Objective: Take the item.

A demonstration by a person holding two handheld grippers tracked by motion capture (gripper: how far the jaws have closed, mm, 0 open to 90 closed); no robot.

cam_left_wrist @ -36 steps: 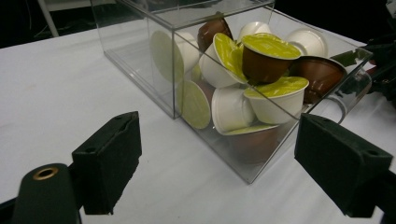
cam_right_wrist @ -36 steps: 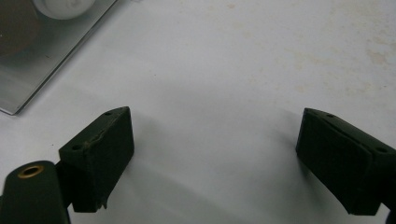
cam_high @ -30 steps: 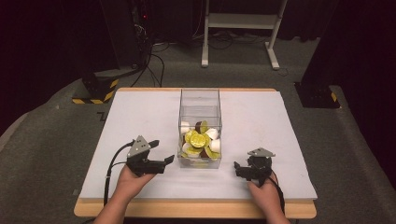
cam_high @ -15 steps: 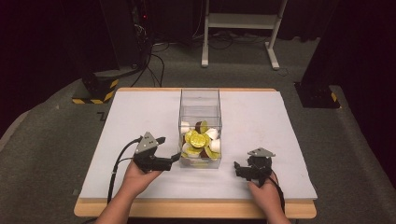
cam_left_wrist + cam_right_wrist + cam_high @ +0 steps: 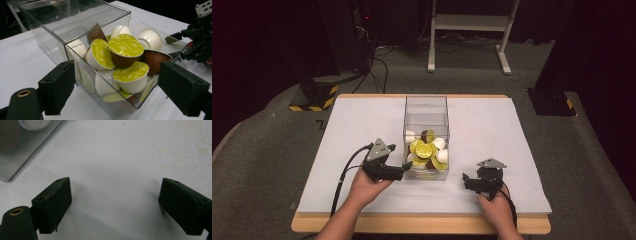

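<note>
Our left gripper (image 5: 406,169), jaws spread wide, sits at the near left corner of the clear plastic box (image 5: 426,107) of coffee capsules (image 5: 424,149). Our right gripper (image 5: 468,181) rests gaping right of that box, holding nothing.

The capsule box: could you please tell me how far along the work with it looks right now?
Early. Nothing looks done: every capsule sits in the clear box, none on the white table. In hand: the left tongs are open at the box's near corner, gripping nothing. The right tongs hang open over bare table beside the box. Any grasp of a capsule or the box is left.
</note>
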